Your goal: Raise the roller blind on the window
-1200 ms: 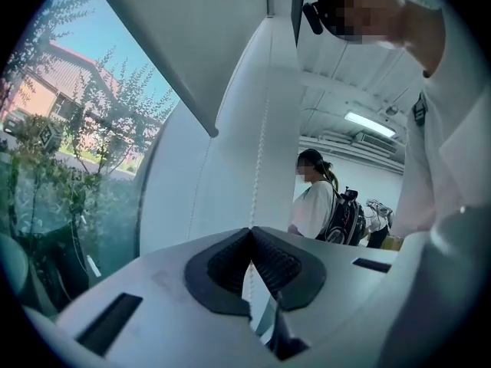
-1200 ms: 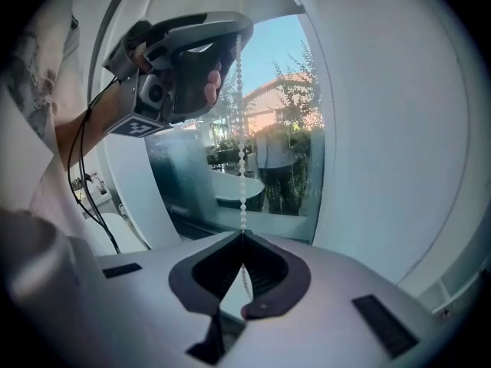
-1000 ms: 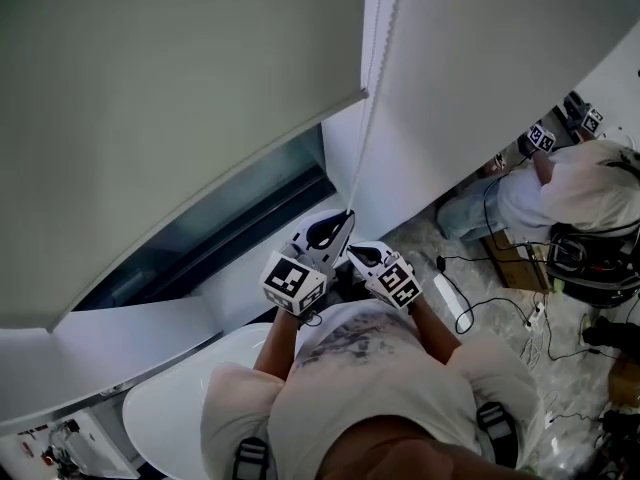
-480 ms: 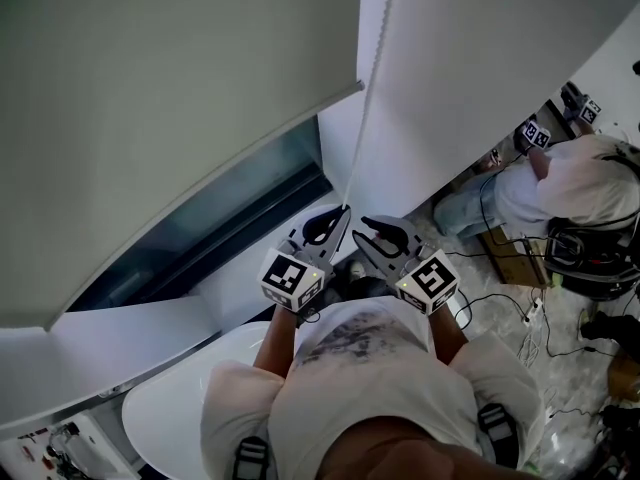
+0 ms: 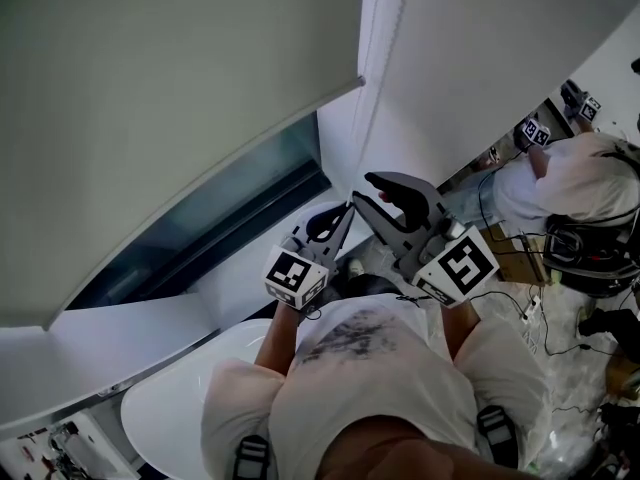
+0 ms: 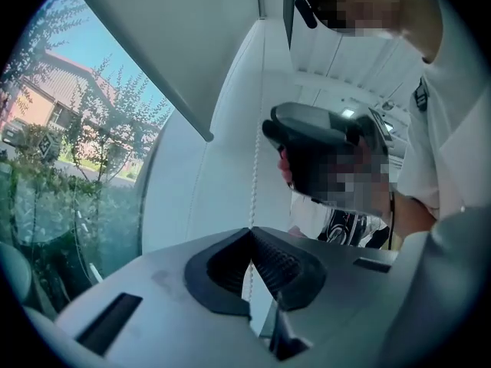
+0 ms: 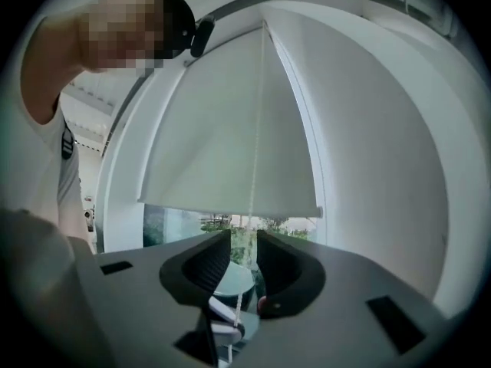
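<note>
Cord (image 6: 252, 167) pinched by left fingers (image 6: 222, 271) (right fingers (image 7: 201, 267) straddle).

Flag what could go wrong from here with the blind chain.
The right gripper is open, with the bead chain merely running between its jaws; closing off-line could miss it. Only the left gripper is shut on the chain, so a slip there might let the roller blind drop.
</note>
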